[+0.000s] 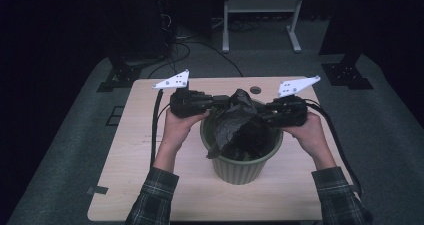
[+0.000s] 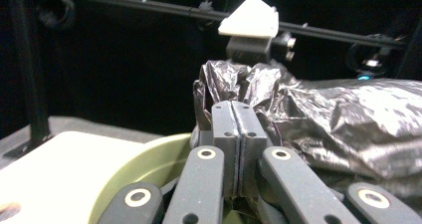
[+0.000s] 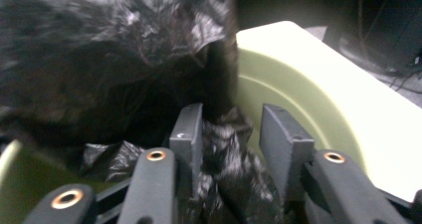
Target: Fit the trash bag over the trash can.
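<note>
A pale wooden table (image 1: 150,185) carries a green ribbed bin (image 1: 240,167) near its middle, with bare tabletop all round it and a crumpled black plastic bag (image 1: 240,125) bunched over the bin's mouth and partly down inside. The left gripper (image 1: 212,102) reaches in level from the bin's left rim, its jaws pinched fully together on a fold of the bag. The right gripper (image 1: 262,115) comes in from the opposite rim, its jaws partly apart with bag film between them, one pad touching it.

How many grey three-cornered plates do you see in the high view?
2. One plate tops the left gripper; the other plate tops the right gripper. None seems hidden.
</note>
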{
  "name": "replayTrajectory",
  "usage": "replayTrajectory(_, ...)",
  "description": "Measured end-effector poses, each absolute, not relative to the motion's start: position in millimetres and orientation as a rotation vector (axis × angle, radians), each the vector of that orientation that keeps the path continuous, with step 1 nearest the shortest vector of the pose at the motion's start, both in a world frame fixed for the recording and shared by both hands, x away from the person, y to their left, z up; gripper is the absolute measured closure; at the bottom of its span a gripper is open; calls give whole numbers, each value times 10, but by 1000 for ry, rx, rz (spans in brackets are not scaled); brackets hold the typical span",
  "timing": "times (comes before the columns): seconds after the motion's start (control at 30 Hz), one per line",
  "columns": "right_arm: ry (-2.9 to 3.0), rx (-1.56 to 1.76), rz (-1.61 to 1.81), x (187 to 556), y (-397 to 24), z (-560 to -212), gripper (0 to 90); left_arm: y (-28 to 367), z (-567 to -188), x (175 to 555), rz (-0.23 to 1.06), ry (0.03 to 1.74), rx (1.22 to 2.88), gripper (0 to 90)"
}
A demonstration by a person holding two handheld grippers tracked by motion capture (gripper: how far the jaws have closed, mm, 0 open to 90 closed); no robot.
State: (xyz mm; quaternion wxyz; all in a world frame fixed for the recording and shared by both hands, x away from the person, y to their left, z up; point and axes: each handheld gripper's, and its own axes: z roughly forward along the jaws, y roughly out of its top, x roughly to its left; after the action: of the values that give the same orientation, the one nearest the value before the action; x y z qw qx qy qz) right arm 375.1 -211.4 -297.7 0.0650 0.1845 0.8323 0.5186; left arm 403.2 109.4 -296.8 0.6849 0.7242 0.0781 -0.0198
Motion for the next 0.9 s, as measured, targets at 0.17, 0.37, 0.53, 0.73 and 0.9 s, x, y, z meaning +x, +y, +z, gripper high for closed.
replayTrajectory(0.17, 2446, 580, 1652, 3682, -2297, -2874, 556, 1073, -2983, 4080, -34, 214, 1658, 891)
replayTrajectory(0.37, 2387, 539, 1744, 3607, -2322, -2672, 461, 1022, -2985, 4097, -16, 202, 1710, 890)
replayTrajectory(0.53, 2385, 455, 1852, 3526, -2197, -2547, 410, 1001, -2972, 4116, -2, 219, 1723, 890)
replayTrajectory(0.73, 2458, 440, 1770, 3535, -1995, -2648, 532, 984, -2874, 4101, -1, 203, 1698, 890)
replayTrajectory(0.9, 2525, 454, 1639, 3568, -1884, -2773, 865, 971, -2790, 4069, -18, 182, 1668, 840)
